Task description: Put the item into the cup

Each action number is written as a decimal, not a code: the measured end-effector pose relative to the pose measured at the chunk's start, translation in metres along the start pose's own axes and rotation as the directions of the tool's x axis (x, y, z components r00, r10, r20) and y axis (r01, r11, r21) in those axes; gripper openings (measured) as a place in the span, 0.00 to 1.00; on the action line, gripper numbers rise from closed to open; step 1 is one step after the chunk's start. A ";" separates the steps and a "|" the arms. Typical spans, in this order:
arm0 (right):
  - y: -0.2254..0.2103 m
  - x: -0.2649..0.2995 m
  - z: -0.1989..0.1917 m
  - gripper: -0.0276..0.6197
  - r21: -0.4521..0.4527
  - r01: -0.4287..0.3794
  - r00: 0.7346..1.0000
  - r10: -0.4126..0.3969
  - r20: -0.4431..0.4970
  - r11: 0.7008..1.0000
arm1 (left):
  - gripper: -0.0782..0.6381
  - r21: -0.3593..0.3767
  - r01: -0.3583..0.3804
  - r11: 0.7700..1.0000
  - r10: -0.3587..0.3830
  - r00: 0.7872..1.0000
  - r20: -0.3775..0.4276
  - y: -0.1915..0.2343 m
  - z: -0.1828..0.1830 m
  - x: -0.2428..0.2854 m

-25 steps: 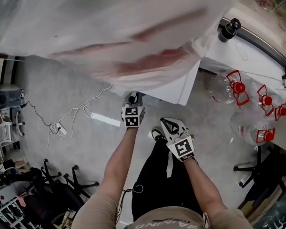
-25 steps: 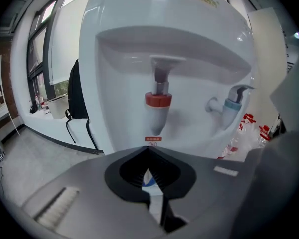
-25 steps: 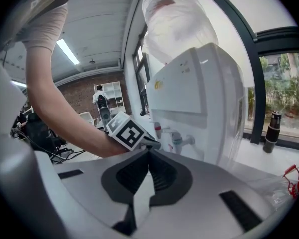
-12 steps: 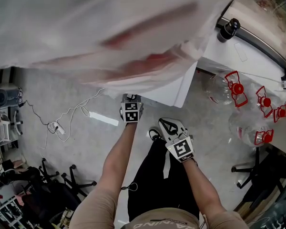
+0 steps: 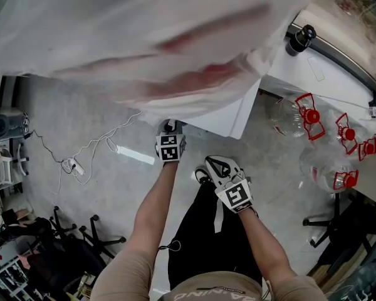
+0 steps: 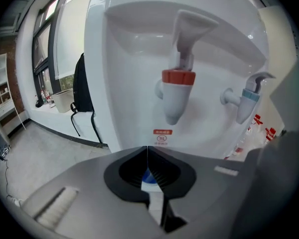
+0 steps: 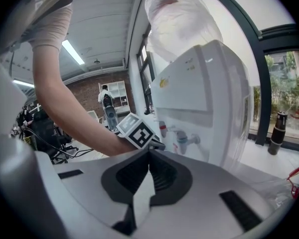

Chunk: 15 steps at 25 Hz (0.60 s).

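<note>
No cup and no loose item shows plainly in any view. A white water dispenser [image 5: 233, 114] stands under a clear plastic cover [image 5: 144, 36]. My left gripper [image 5: 170, 128] is held close in front of it, jaws shut [image 6: 147, 148], pointing at the red tap [image 6: 178, 91] with the blue tap [image 6: 248, 101] to its right. A small blue and white patch [image 6: 148, 177] shows through the jaw opening; what it is cannot be told. My right gripper [image 5: 214, 165] hangs lower and nearer my body, also shut [image 7: 149, 151], and looks toward the left gripper's marker cube [image 7: 139, 132].
Large water jugs with red handles [image 5: 313, 115] lie on the floor at the right. A black bottle [image 5: 301, 37] stands on the window sill [image 5: 338, 55]. Cables and a power strip [image 5: 75, 166] lie at the left, office chairs [image 5: 81, 243] behind.
Both grippers have barely shifted; the left one has edged a little closer to the dispenser. The jaws stay shut.
</note>
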State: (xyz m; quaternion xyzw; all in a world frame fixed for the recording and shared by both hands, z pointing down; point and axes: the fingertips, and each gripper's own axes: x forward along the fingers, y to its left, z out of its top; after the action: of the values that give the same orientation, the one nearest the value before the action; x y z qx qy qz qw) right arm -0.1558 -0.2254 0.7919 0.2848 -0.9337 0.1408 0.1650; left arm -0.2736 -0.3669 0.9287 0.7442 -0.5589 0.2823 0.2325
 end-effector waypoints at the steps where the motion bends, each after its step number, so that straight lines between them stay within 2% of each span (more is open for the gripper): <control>1: 0.002 -0.001 0.001 0.06 0.001 -0.002 1.000 0.002 -0.001 1.000 | 0.12 -0.011 0.002 1.000 -0.002 1.000 -0.011 0.000 -0.003 -0.002; 6: 0.010 -0.003 0.011 0.06 -0.021 -0.013 1.000 0.013 0.000 1.000 | 0.12 -0.075 0.008 0.997 -0.013 0.998 -0.062 0.001 -0.017 -0.013; 11: 0.019 -0.013 0.030 0.06 -0.102 -0.043 0.999 0.041 -0.020 0.994 | 0.12 -0.150 0.044 0.988 -0.051 0.998 -0.043 -0.018 -0.021 -0.055; 15: 0.020 -0.027 0.061 0.06 -0.126 -0.031 1.000 0.030 -0.011 0.992 | 0.12 -0.125 0.092 0.988 -0.092 0.996 0.003 -0.040 -0.004 -0.111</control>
State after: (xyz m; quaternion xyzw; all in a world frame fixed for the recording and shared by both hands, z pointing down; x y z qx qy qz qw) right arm -0.1595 -0.2183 0.7225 0.2590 -0.9442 0.0853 0.1847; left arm -0.2592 -0.2760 0.8549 0.7527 -0.5404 0.2366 0.2923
